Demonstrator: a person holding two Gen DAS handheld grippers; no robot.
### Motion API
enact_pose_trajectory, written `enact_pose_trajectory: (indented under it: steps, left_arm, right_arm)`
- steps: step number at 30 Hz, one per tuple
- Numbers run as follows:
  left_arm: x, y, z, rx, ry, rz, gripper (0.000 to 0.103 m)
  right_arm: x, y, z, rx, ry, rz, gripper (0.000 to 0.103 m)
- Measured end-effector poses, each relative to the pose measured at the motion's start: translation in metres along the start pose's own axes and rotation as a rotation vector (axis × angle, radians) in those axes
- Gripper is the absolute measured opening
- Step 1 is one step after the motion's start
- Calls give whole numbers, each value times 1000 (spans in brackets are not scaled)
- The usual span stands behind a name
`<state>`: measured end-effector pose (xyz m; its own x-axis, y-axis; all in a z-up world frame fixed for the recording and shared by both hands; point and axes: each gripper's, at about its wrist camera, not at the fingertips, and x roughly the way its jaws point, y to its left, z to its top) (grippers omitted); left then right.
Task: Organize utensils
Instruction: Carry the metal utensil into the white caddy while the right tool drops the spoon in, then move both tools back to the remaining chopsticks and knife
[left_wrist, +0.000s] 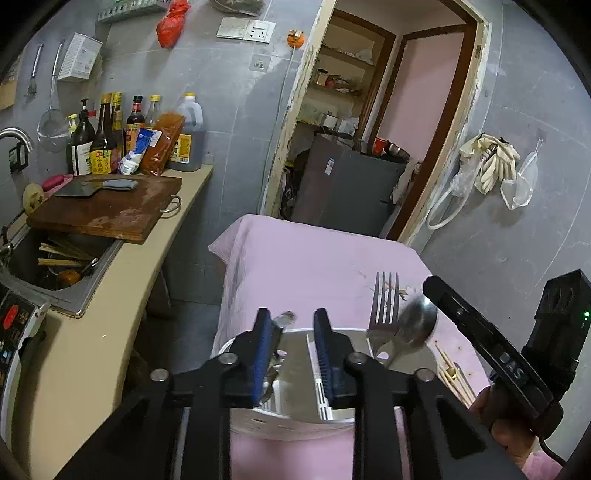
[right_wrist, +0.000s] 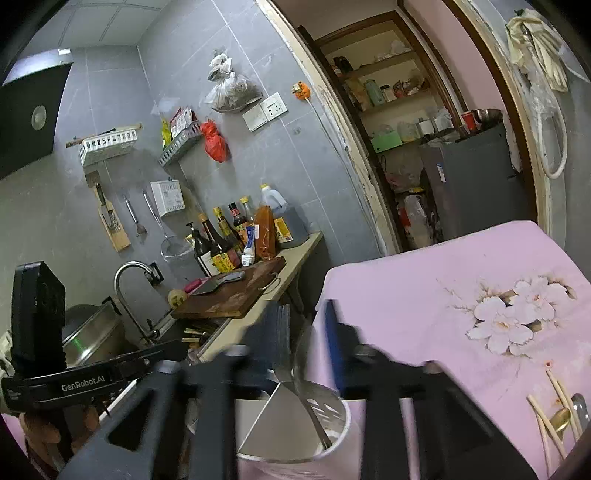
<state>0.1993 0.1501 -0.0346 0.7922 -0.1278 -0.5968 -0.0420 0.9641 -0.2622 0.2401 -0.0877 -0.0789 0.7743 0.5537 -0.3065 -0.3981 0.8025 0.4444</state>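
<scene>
dim, even indoor light; fisheye-warped edges; right wrist view's foreground motion-blurred.

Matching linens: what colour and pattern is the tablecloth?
Pale pink tablecloth with a white flower print; right wrist view shows it best.

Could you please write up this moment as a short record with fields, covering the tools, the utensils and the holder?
Setting: kitchen, table under a pink cloth
Holder: white utensil holder with a divider, standing on the cloth
Left tool: open, above the holder, a metal utensil beside its left finger
Right tool: blurred, over the holder; open or shut cannot be told
In the holder: fork and spoon, heads up
On the cloth: chopsticks and more cutlery beside the holder
Nearby: cutting board with a cleaver over the sink
</scene>
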Motion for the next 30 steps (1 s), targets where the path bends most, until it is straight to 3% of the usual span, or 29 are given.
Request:
enact_pose_trajectory:
  steps: [4, 12, 17, 24, 30]
  left_arm:
    - [-8, -5, 3, -16, -18, -6, 41]
    - [-28, -42, 4, -24, -147, -19, 81]
    - [-39, -79, -8, 1, -247, 23, 103]
    - [-37, -135, -33, 71, -302, 76, 103]
    - [-29, -172, -55, 98, -298, 111, 103]
  right_arm:
    - [-14, -3, 7, 9, -7, -5, 33]
    - [-64, -14, 33, -28, -61, -70, 66]
    - [-101, -27, 47, -81, -88, -140, 76]
    - [-146, -50, 53, -179, -115, -261, 95]
    - [-172, -84, 55, -200, -92, -308, 100]
